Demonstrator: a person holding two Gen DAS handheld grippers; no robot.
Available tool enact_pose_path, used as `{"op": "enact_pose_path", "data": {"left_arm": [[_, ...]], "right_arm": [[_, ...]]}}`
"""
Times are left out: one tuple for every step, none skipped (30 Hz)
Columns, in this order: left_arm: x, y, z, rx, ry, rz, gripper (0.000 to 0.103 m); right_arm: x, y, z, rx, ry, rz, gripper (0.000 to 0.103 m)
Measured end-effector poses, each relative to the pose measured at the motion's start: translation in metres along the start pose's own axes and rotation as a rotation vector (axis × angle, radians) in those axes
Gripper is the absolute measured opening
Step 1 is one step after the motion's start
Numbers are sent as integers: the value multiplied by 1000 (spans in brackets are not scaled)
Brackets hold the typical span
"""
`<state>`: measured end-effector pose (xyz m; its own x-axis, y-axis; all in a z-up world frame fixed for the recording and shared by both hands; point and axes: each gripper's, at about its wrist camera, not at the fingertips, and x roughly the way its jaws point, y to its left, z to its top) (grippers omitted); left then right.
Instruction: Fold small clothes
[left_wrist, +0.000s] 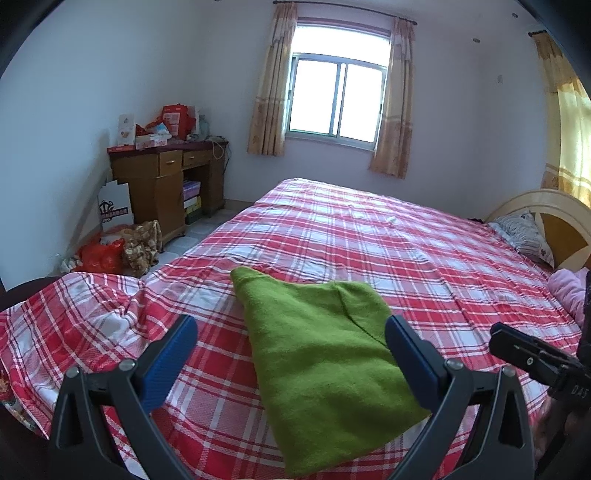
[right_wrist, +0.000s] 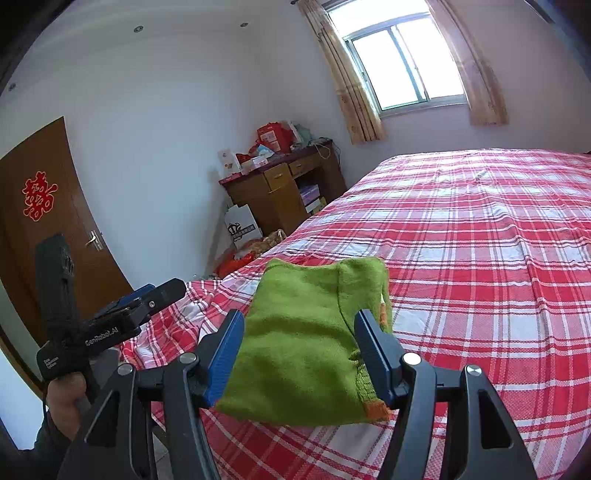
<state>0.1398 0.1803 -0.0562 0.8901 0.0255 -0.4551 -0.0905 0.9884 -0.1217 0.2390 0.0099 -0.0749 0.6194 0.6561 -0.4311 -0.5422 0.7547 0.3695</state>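
A green knitted garment (left_wrist: 325, 354) with orange trim lies folded on the red plaid bed (left_wrist: 406, 240), near its front edge. My left gripper (left_wrist: 291, 325) is open just above it, one blue pad over the sheet at the left and one over the garment's right part. In the right wrist view the same garment (right_wrist: 306, 339) lies under my right gripper (right_wrist: 300, 316), which is open with its pads in front of the cloth, nothing pinched. The left gripper (right_wrist: 166, 290) shows at the left there, held by a hand (right_wrist: 66, 402).
A pink garment (left_wrist: 569, 291) and a pillow (left_wrist: 524, 232) lie by the headboard at the right. A wooden desk (left_wrist: 166, 184) with clutter stands against the far wall, bags (left_wrist: 107, 254) on the floor beside it. A brown door (right_wrist: 55, 206) is at the left.
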Motion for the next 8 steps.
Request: {"op": "enact_pose_path", "data": {"left_arm": [[1,1,0,6,1,5,103],[2,0,-1,13,1,1,103],[2,0,-2,19,1,3,103],[2,-1,-2,25,-1,13,103],[2,-2,-3,31,-5,15,103],[2,-2,-3,36,-5,11,103],[2,-3,-3,39,-5,10,103],[2,-3,-3,42,-6,5,103]], "right_arm": [[0,0,0,1,1,1,63],[-1,-1,-1,1,2,2,63],[0,-1,-2,1,3,2,63],[0,-1,-2,2,4,2,63],[0,-2,-2,3,5,2,63],[1,-2,-3,4,6,1,63],[1,-2,-4,6,7,1,63],[1,-4,-5,8,8,0,63]]}}
